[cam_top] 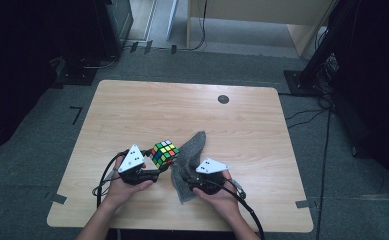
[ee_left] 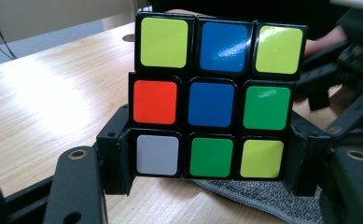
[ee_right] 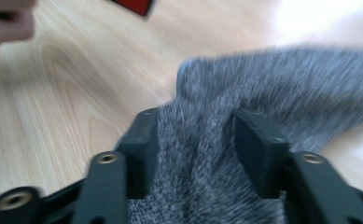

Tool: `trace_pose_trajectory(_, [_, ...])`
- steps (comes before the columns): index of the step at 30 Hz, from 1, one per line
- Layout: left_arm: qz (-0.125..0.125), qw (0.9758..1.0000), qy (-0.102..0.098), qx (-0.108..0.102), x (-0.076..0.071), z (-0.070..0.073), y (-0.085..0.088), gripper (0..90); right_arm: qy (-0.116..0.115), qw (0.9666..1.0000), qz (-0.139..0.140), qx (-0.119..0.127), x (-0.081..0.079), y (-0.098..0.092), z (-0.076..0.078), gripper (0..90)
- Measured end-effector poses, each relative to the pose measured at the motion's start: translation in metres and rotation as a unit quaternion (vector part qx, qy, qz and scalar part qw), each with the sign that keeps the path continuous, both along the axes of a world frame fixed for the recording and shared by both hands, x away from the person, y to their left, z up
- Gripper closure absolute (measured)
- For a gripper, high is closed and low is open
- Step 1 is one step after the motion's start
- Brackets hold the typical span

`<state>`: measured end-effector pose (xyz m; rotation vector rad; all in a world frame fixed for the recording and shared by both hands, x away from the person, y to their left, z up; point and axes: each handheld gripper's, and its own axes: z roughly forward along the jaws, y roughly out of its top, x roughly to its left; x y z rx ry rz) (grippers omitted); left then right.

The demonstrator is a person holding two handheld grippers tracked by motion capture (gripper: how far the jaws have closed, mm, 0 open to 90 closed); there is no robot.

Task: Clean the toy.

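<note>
1. Left gripper [ee_left: 211,163]: in the left gripper view I see its two black fingers [ee_left: 116,158] clamped on the lower row of a puzzle cube [ee_left: 214,100], one on each side. The cube sits upright between them at frame centre.
2. The cube face toward that camera reads yellow, blue, yellow on top; orange, blue, green in the middle; white, green, yellow below.
3. Right gripper [ee_right: 195,149]: in the right gripper view its fingers [ee_right: 258,149] are closed in on a bunched fold of grey knitted cloth [ee_right: 263,93], which fills the gap between them and spreads to the upper right of the frame. The view is blurred.
4. In the high view the left gripper [cam_top: 154,172] holds the cube [cam_top: 164,152] just left of centre, with the cloth [cam_top: 189,150] touching or just beside its right side; I cannot tell which.
5. The right gripper [cam_top: 189,180] is at the lower part of the cloth, lower centre of the frame, near the left one.
6. A hand [cam_top: 124,190] grips each tool from the bottom edge.
7. The wooden worktop [cam_top: 132,110] carries a dark round disc [cam_top: 223,99] at its upper right, well apart from the grippers.
</note>
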<state>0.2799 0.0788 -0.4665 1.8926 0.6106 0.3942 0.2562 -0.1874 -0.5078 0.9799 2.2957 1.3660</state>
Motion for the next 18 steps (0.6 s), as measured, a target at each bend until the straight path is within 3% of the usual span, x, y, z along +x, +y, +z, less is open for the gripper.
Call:
trace_pose_trajectory(5, [0.005,1.0,0.001,-0.007,0.001,0.002,0.004,34.0,-0.042,0.9986,-0.02,0.025,0.007,-0.018,0.017,32.8])
trace_pose_trajectory(8, [0.006,1.0,0.001,-0.007,0.001,0.003,0.004,34.0,-0.057,0.9982,-0.014,-0.016,0.019,-0.018,0.024,26.9])
trace_pose_trajectory(12, [0.004,1.0,0.001,-0.007,0.0,0.003,0.004,33.9,-0.086,0.995,0.011,-0.05,0.028,0.0,0.032,21.8])
trace_pose_trajectory(15, [0.003,1.0,0.001,-0.007,0.0,0.003,0.004,34.0,-0.067,0.9949,0.029,-0.069,0.044,0.011,0.028,20.0])
trace_pose_trajectory(18, [0.001,1.0,0.002,-0.009,-0.001,0.003,0.005,34.0,-0.037,0.9963,0.008,-0.077,0.061,0.012,0.014,23.0])
